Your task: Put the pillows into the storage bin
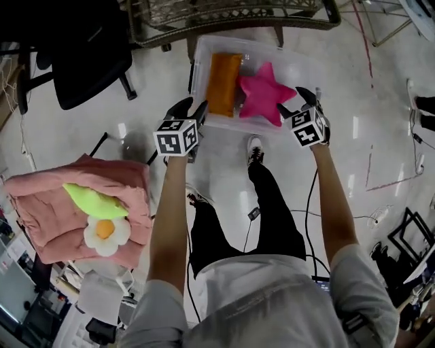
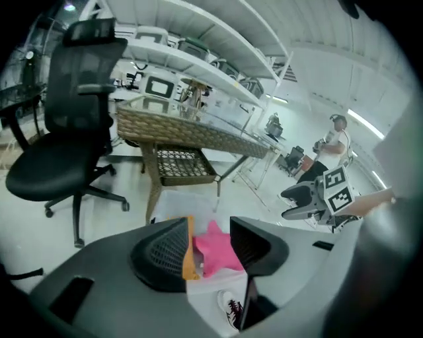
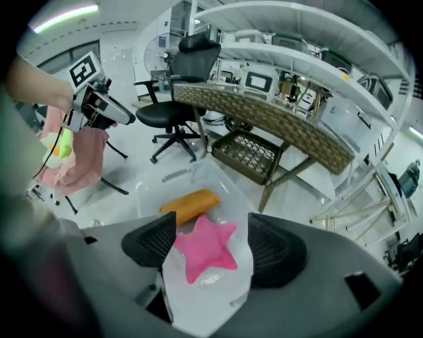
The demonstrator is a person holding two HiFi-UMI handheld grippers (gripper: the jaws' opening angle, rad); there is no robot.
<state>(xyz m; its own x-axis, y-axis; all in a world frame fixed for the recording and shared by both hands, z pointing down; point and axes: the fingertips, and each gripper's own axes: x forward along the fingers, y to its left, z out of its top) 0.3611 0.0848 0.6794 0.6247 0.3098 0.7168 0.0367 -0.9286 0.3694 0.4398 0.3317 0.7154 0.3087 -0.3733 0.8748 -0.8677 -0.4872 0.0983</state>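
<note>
Where only left tool (image 2: 210, 243) looks, a person (image 2: 337, 138) stands

A black office chair (image 1: 88, 61) is standing on a pale, glossy floor (image 1: 380, 136) at the upper left of the head view. Just beside it, a wicker table (image 1: 231, 15) with a clear top is standing on angled legs, and a woven lower shelf (image 2: 185, 165) is sitting beneath it. Behind them, long white shelves (image 2: 198, 63) are carrying screens and equipment. A pink quilted cloth (image 1: 41, 204) is draping over a stand at the lower left. Far off, another person (image 2: 336, 142) is standing among dark chairs.
</note>
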